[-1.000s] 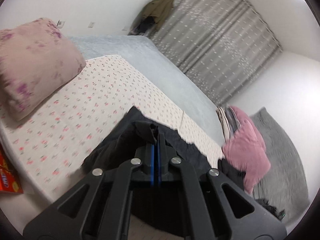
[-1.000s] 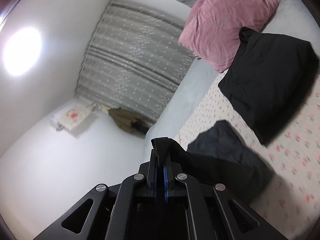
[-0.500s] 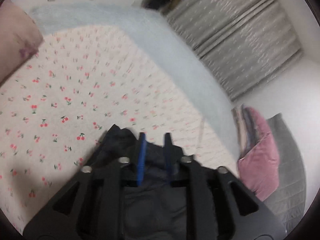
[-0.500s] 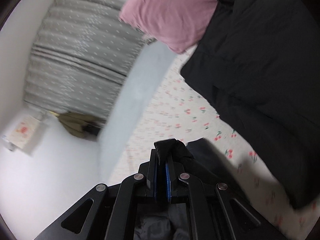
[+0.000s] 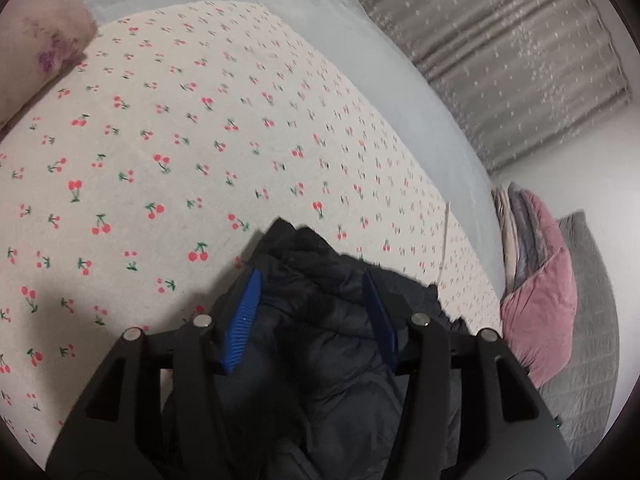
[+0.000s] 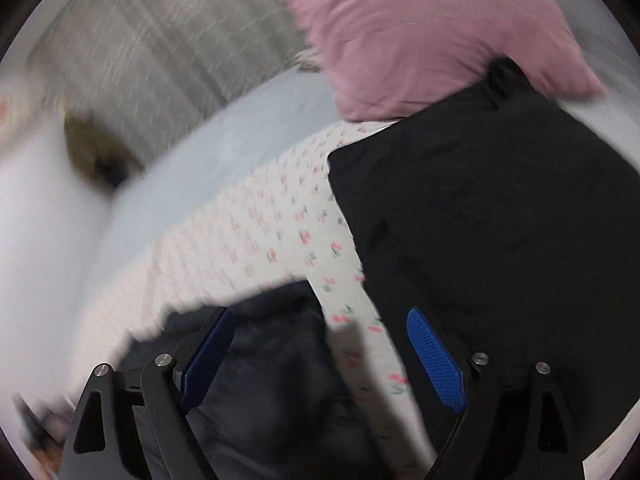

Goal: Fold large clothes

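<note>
Left wrist view: left gripper [image 5: 312,292] spread wide over the dark padded jacket [image 5: 320,340] bunched on the cherry-print bed [image 5: 180,140], gripping nothing. Right gripper [image 6: 320,344] also wide open, empty, above jacket and sheet.

Soft indoor light; right view motion-blurred.

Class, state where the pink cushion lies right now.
In the left wrist view the pink cushion sits at the far right, against the grey quilt. In the right wrist view it is at the top, touching the black garment.
</note>
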{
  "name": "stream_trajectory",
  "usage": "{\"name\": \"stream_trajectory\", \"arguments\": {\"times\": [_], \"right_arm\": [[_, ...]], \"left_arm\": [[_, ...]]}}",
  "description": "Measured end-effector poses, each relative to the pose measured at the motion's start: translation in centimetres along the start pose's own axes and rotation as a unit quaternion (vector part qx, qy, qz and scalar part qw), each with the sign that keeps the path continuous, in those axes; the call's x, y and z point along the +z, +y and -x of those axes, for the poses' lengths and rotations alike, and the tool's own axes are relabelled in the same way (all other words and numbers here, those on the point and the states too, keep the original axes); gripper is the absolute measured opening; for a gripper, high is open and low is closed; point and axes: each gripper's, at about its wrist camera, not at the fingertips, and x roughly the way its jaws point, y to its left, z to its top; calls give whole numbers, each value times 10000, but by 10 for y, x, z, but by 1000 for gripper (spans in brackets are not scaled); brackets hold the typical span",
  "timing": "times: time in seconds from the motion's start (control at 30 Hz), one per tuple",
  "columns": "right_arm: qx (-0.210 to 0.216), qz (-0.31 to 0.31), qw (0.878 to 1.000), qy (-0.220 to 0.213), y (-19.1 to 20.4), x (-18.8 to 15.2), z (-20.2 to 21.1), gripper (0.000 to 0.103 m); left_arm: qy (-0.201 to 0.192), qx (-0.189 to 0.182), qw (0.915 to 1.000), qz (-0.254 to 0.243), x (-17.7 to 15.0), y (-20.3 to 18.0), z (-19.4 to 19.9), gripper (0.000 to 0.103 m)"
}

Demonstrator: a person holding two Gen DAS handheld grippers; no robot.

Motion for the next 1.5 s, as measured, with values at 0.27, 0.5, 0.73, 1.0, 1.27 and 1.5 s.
{"name": "stream_trajectory", "arguments": {"times": [0.27,0.5,0.73,1.0,1.27,1.5], "right_arm": [[133,743,9955,578,23,-17,-43,9],[-167,687,9973,-196,46,1,-27,5],[-1046,864,9907,105,53,-11,-81,6],[-1034,735,9917,209,54,-13,-70,16],[-31,332,9966,-759,65,-32,55,90],[39,1000,9945,297,97,-114,56,89]], "left_arm": [[229,870,9915,-943,-9,-24,-33,10],[-856,647,9887,-1049,3,-55,-15,6],[-428,1426,9793,-1369,-8,-46,-76,8],[-541,999,9866,-1171,-2,-47,-42,44],[-1153,599,9729,-1915,-64,-98,52,77],[-405,904,9211,-3766,-199,-157,31,79]]}}
